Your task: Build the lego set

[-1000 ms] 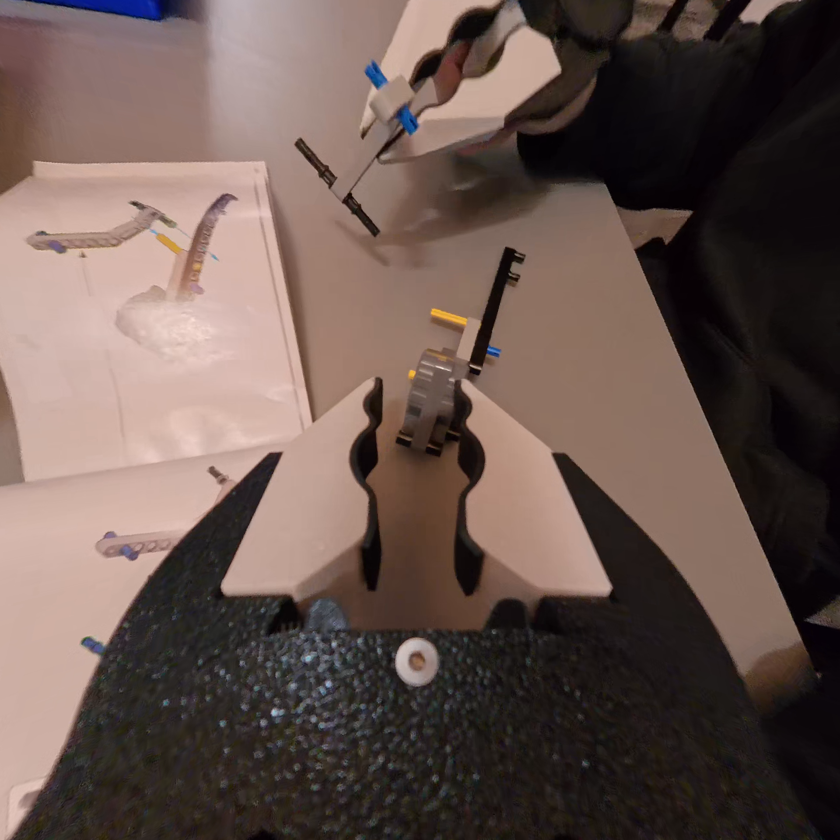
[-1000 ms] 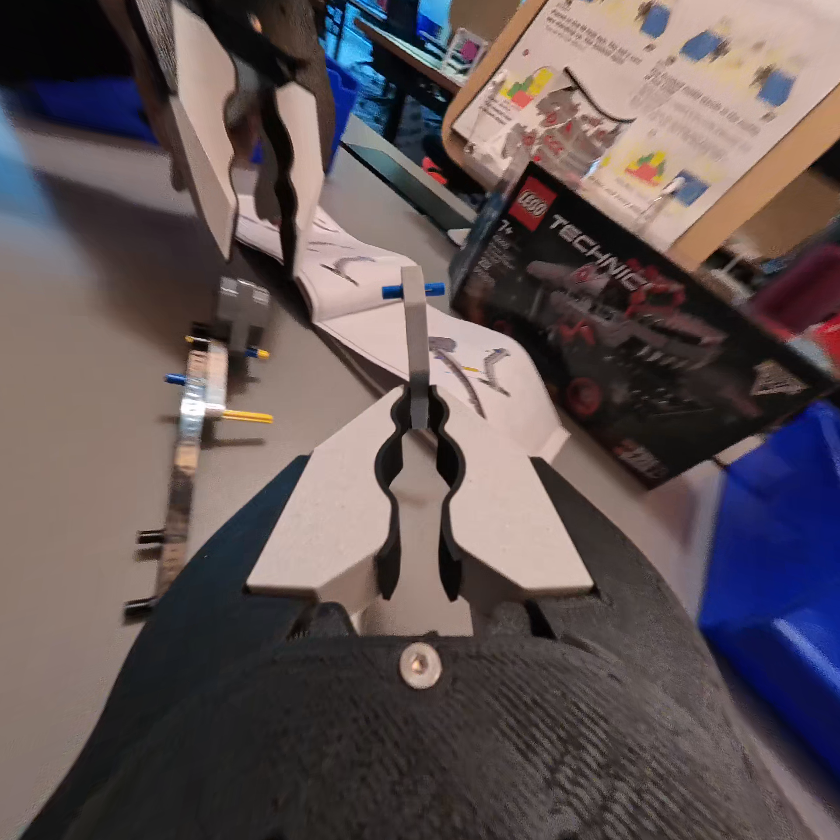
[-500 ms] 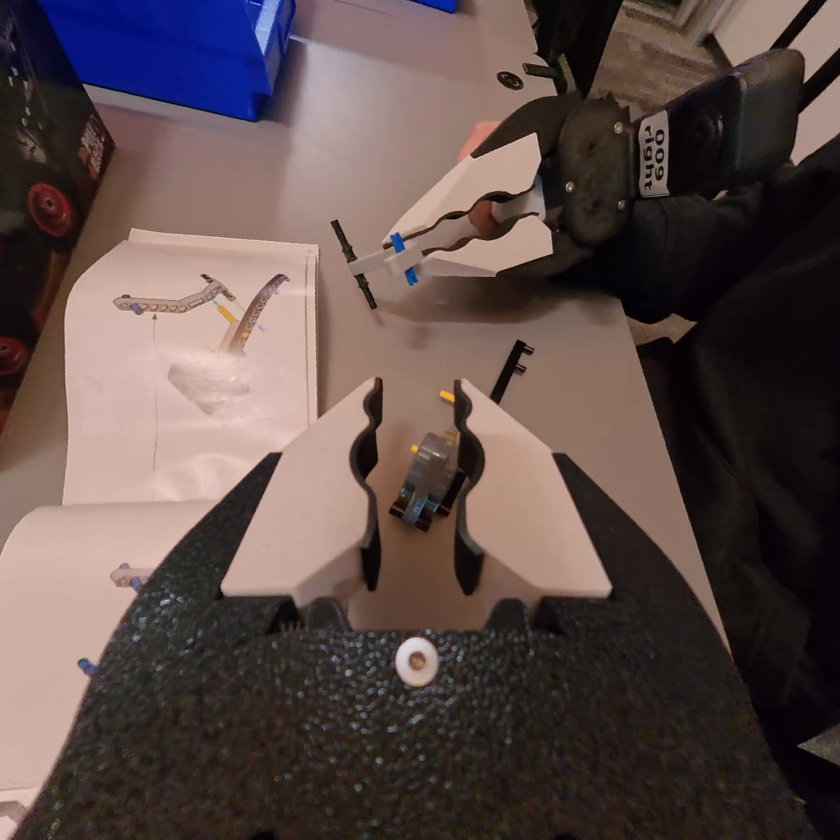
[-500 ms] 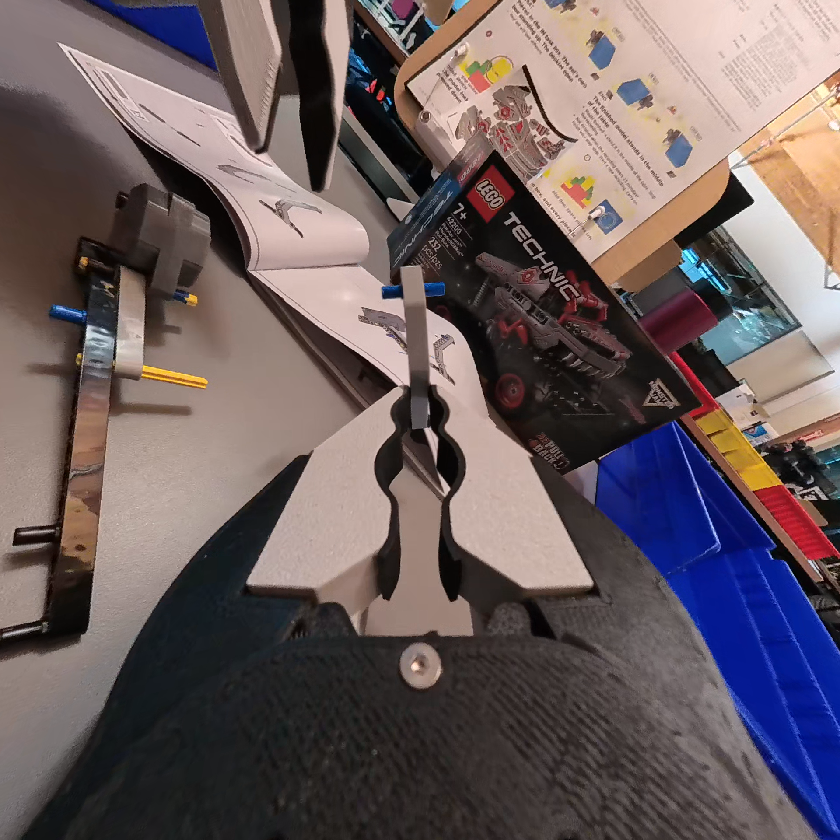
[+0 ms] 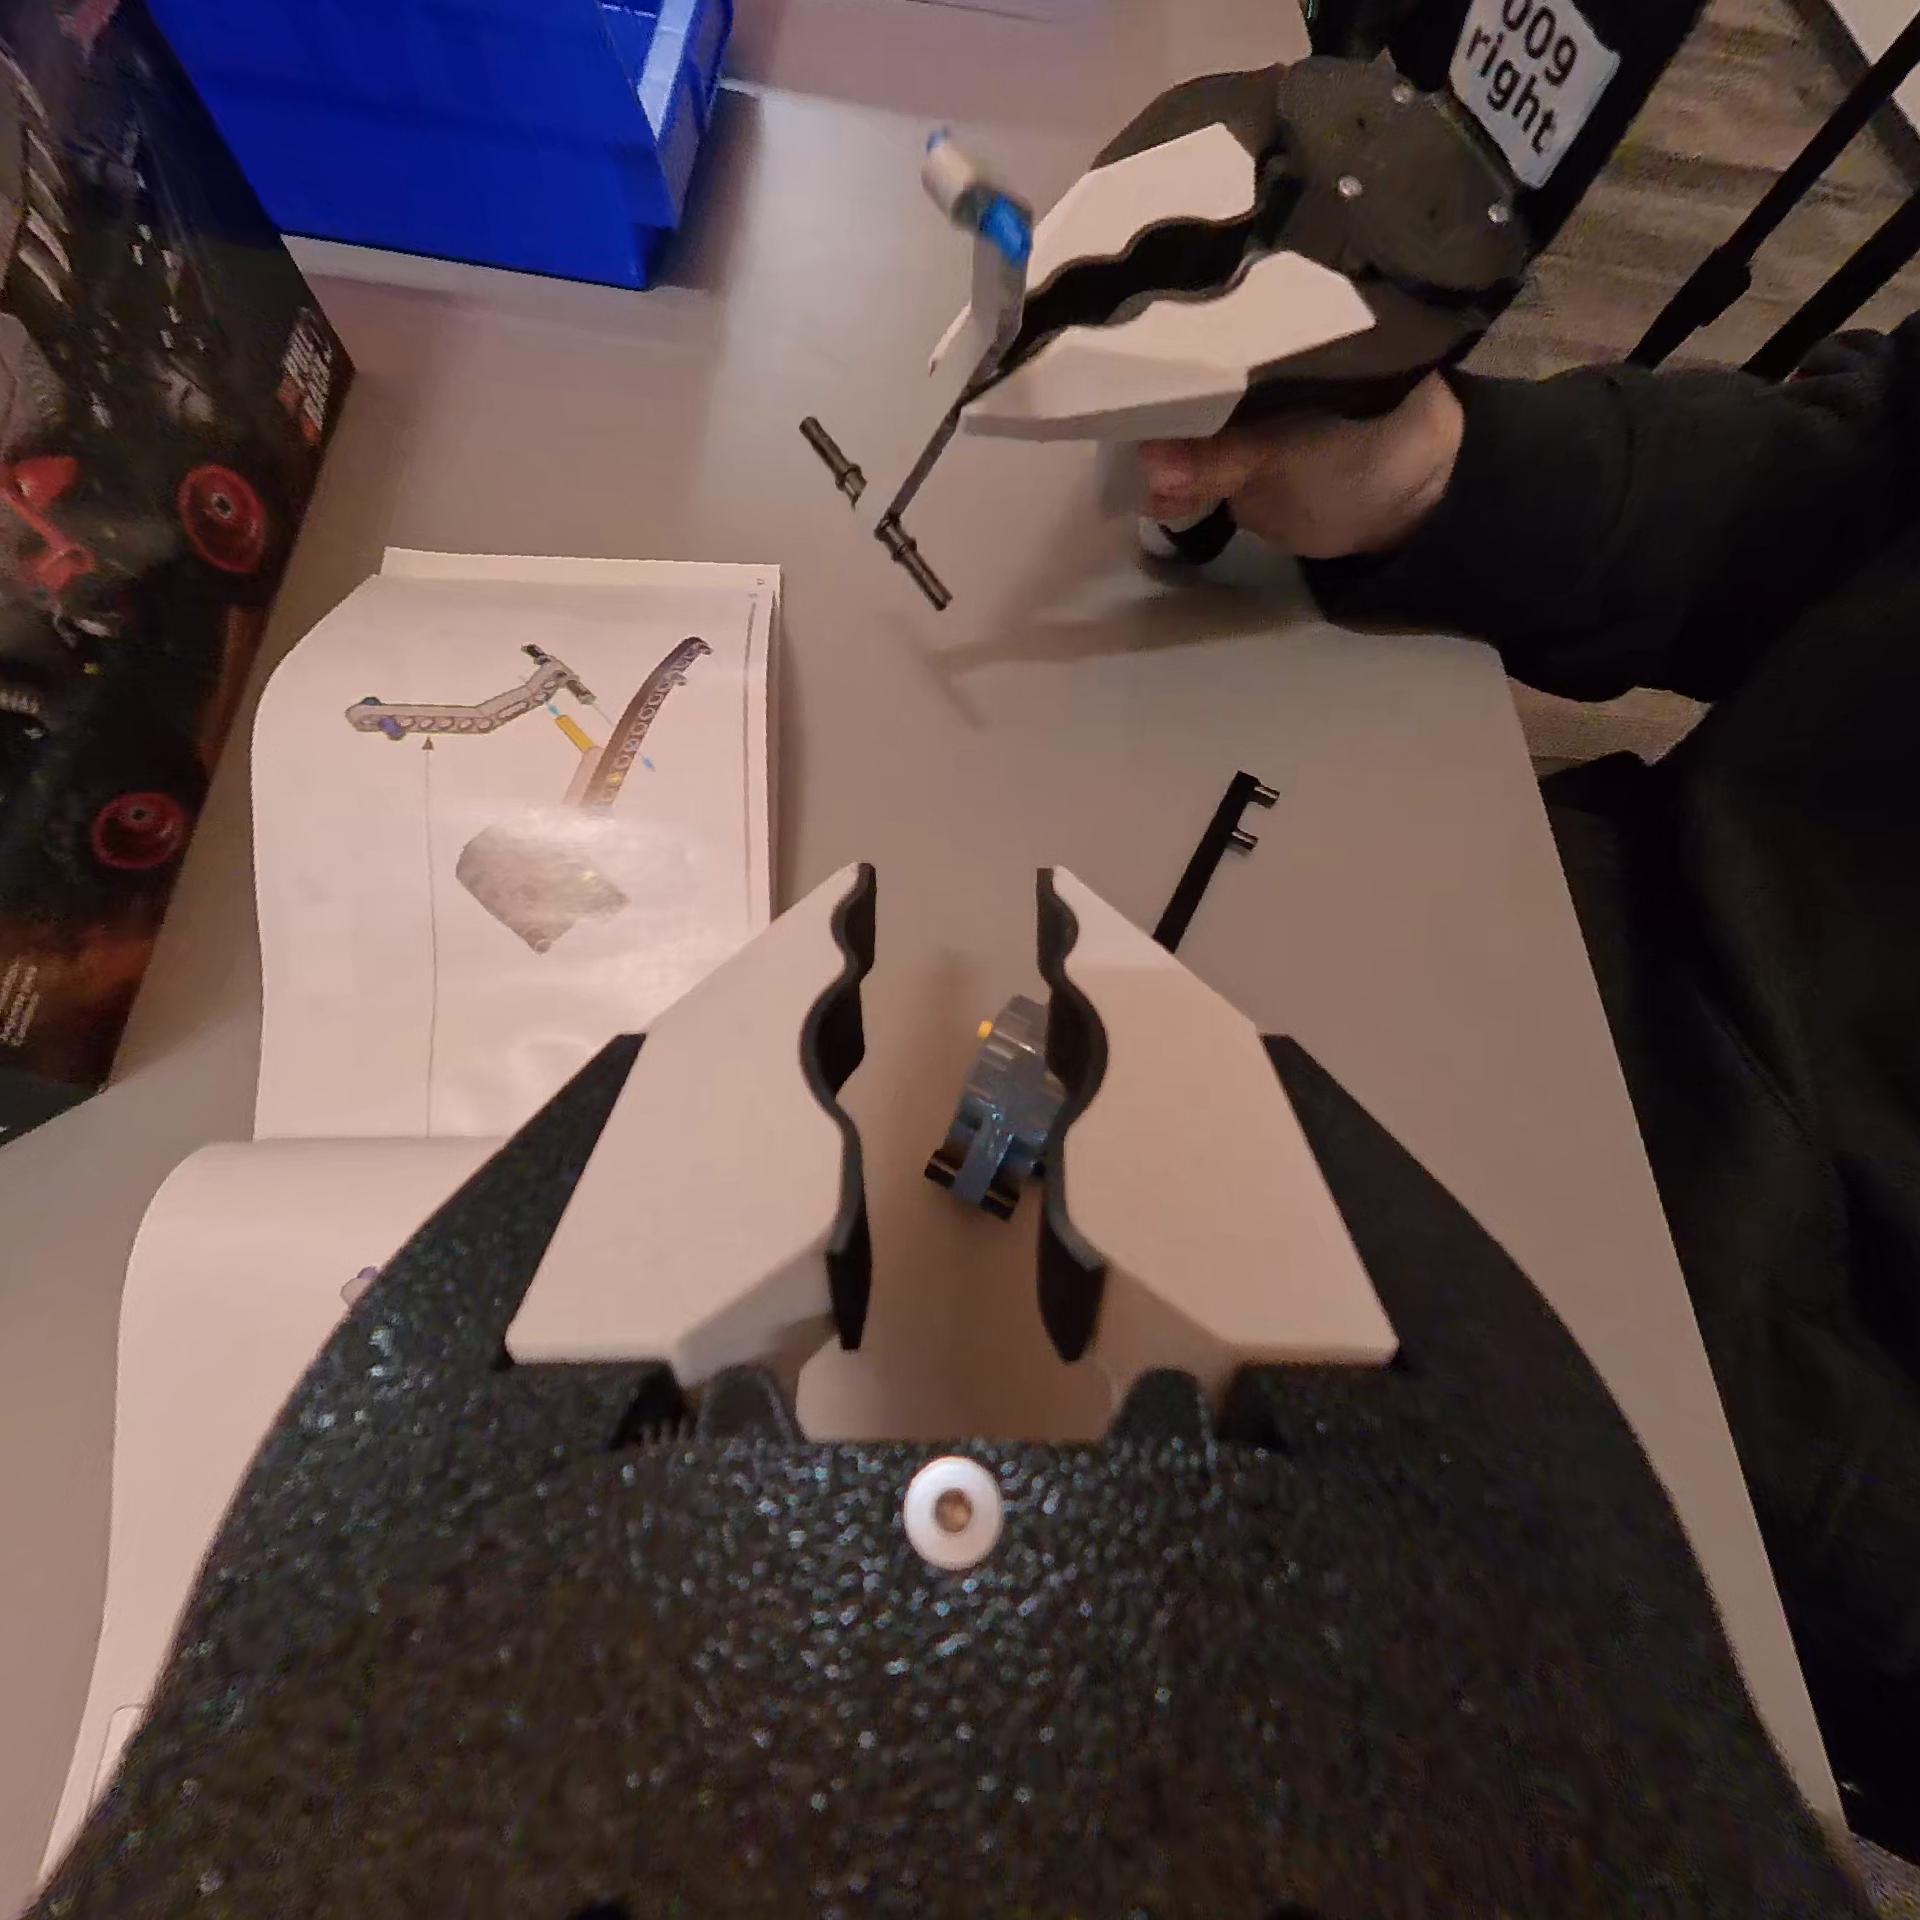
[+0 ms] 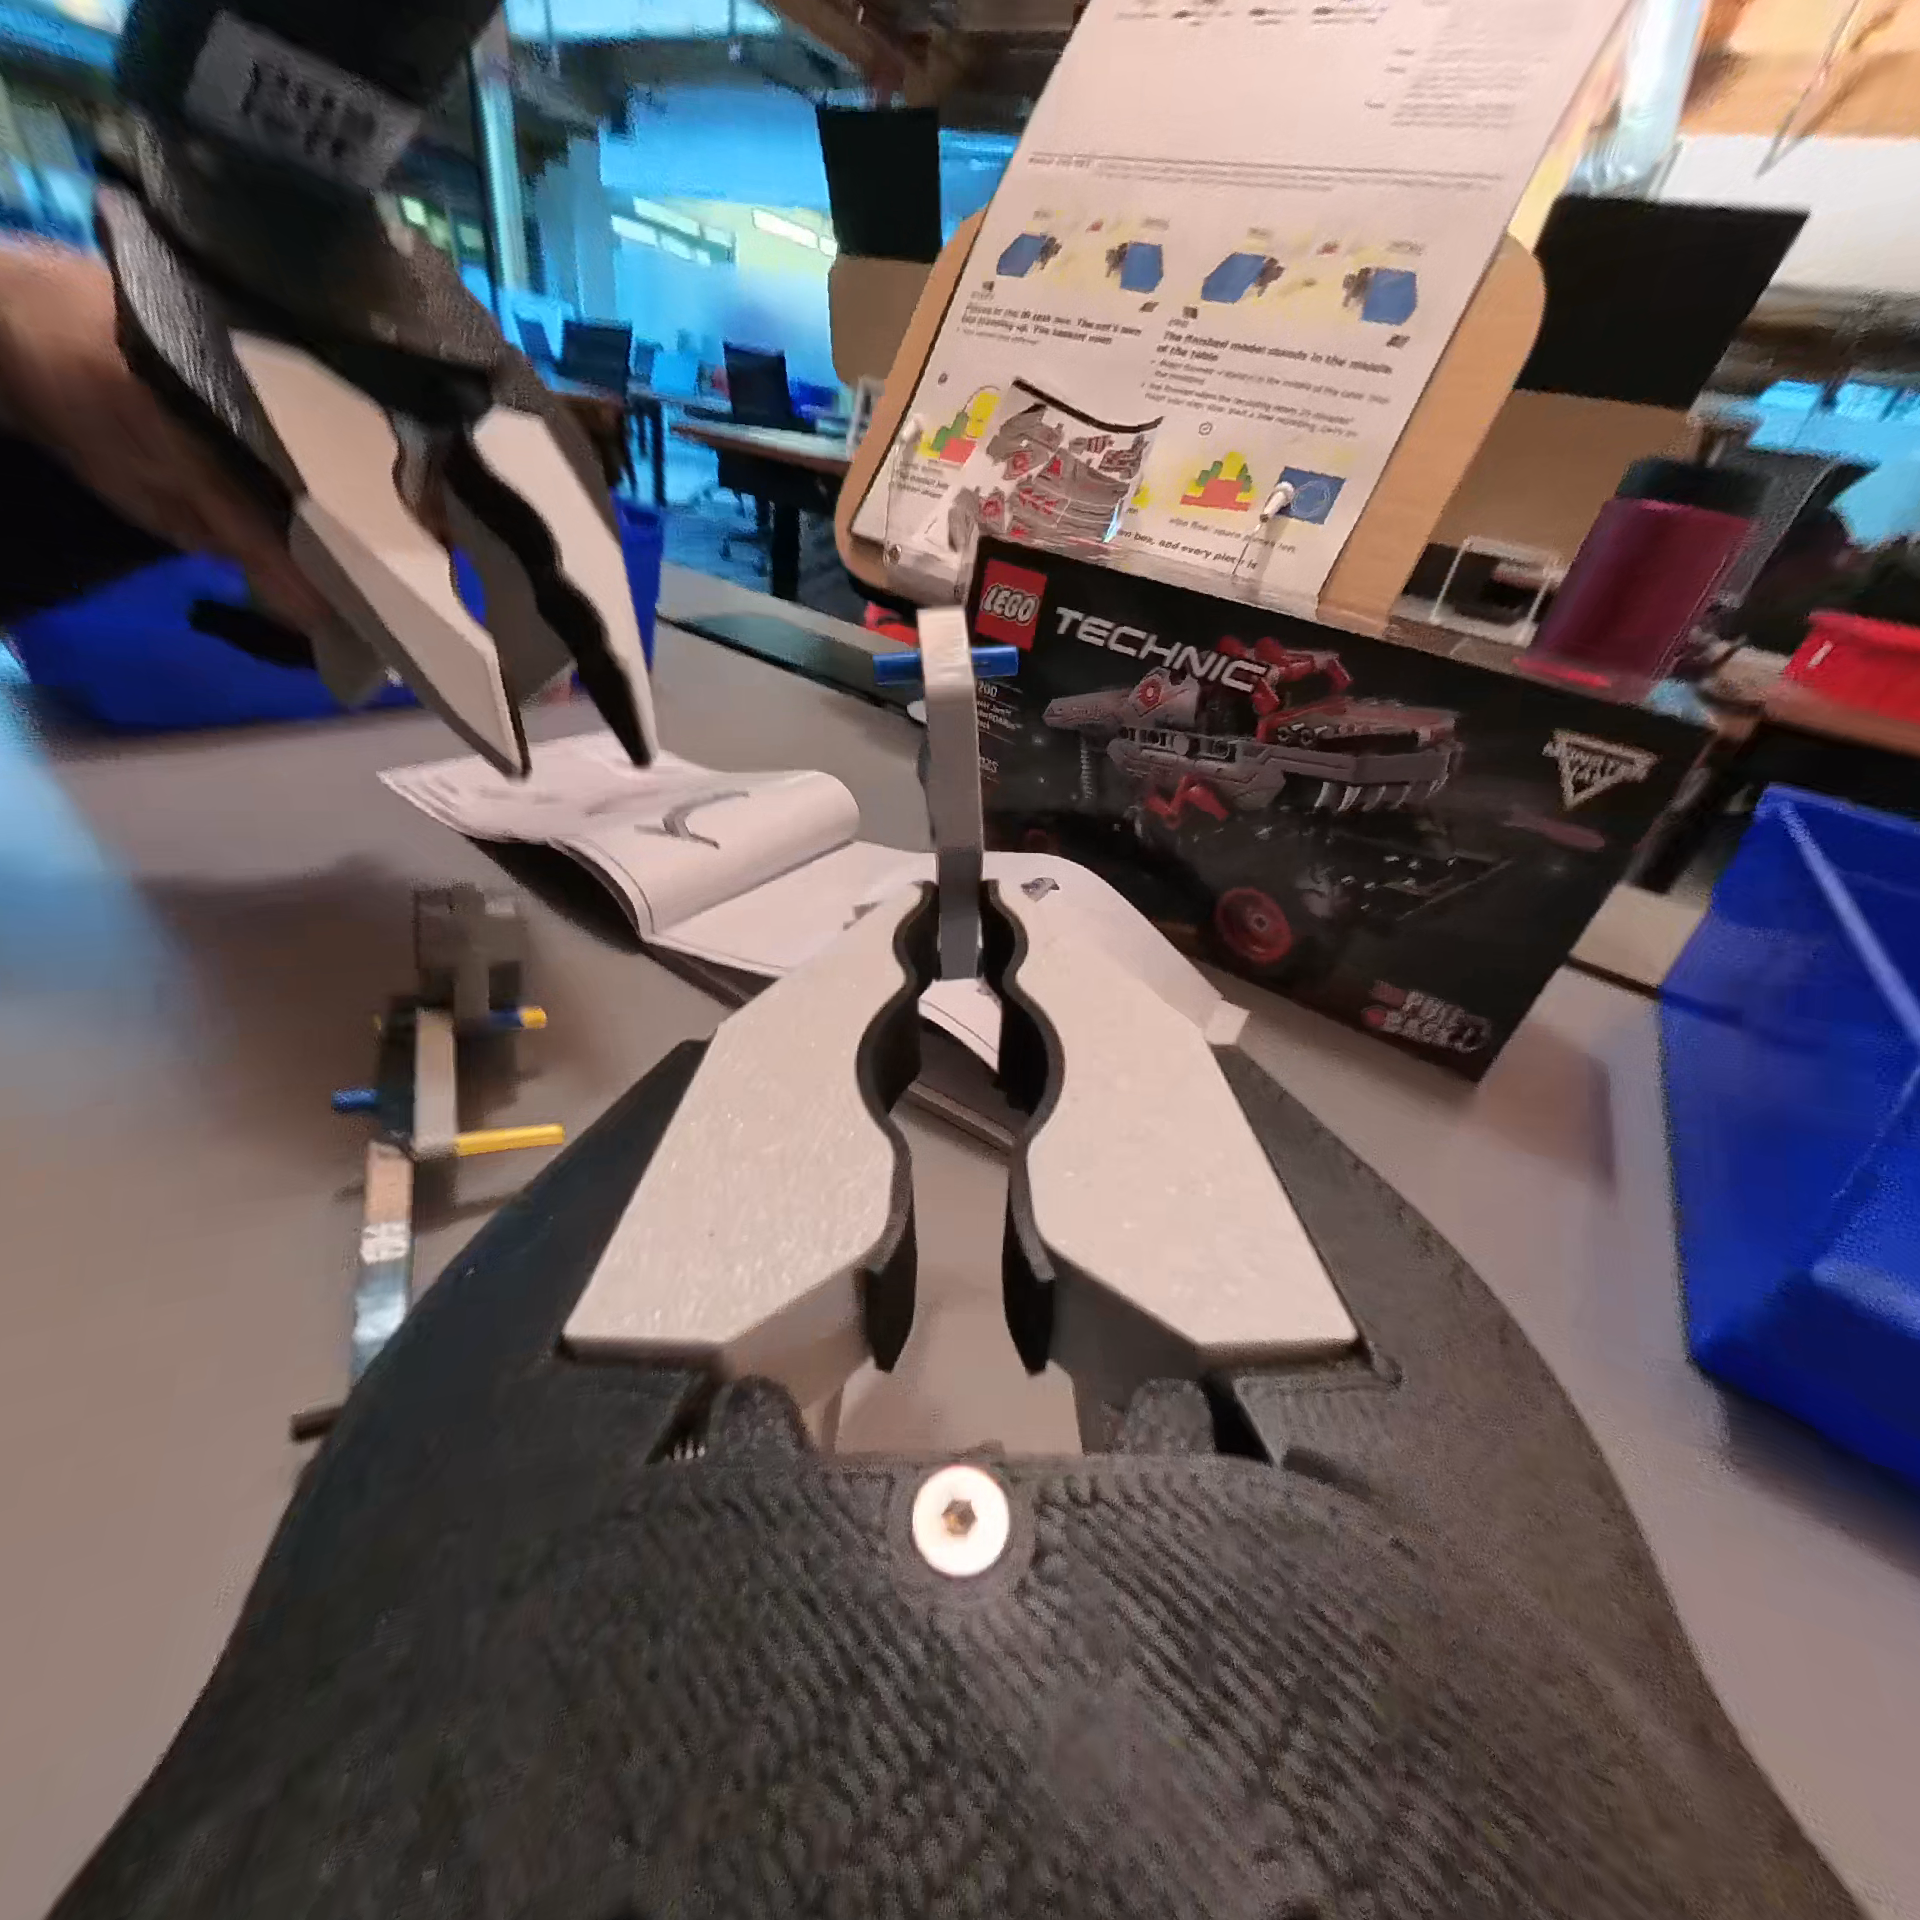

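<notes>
My left gripper (image 5: 954, 883) is open and empty, hovering over a grey block assembly (image 5: 1000, 1101) that lies on the table, attached to a long black beam (image 5: 1210, 862). In the right wrist view this assembly (image 6: 436, 1049) shows blue and yellow pins, with the left gripper (image 6: 577, 758) above and behind it. My right gripper (image 6: 961, 894) is shut on a light grey beam (image 6: 956, 790) with a blue pin at its top. In the left wrist view the right gripper (image 5: 977, 364) holds this beam (image 5: 987, 281) in the air, black pins at its lower end.
An open instruction booklet (image 5: 499, 831) lies left of the assembly. The dark set box (image 6: 1299, 779) stands behind it, with a tilted board bearing a printed sheet (image 6: 1195, 312) above. Blue bins (image 6: 1808, 1091) sit at the right. A person's dark sleeve (image 5: 1662, 540) is along the table edge. Left tips to right tips: about 11 cm.
My left gripper drew back and up, so the assembly sits deeper between its open fingers. My right gripper rose and swung the grey beam more upright.
</notes>
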Demonstrator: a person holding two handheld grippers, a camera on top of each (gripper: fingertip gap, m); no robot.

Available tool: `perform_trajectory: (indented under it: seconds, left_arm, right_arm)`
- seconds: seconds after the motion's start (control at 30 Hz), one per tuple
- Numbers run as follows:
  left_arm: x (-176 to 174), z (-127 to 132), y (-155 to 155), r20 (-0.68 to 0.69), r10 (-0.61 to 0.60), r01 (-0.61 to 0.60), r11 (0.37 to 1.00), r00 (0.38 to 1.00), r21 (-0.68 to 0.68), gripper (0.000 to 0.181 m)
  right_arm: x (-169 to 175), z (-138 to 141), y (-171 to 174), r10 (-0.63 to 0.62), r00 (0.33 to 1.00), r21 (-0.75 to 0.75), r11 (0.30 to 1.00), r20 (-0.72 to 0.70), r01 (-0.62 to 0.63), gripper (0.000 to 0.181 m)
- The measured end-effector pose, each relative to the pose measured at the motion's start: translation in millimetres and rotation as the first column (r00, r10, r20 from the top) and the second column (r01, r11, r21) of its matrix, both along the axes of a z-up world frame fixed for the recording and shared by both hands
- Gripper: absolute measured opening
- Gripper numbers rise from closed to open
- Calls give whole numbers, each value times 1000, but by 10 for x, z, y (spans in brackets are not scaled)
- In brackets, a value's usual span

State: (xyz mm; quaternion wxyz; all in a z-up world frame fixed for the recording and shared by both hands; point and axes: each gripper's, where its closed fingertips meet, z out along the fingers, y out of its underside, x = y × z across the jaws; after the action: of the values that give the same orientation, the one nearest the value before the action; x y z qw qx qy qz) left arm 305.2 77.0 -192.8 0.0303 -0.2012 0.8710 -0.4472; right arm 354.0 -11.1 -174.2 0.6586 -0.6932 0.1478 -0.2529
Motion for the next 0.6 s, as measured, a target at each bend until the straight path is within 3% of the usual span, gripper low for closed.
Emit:
perform_trajectory:
  seconds: [0.13, 0.27, 0.6]
  left_arm:
    - [4, -5, -9, 7, 1, -1, 1000, 1000, 7, 28]
    - [-3, -14, -21, 14, -5, 5, 1000, 1000, 17, 28]
    - [57, 26, 17, 39, 25, -26, 1000, 999, 11, 28]
  right_arm:
    - [62, 78, -86, 100, 964, 242, 970, -248, -38, 5]
    - [98, 80, -124, 207, 896, 404, 914, -393, -34, 5]
    - [89, 72, -9, 333, 823, 518, 854, -461, -56, 5]
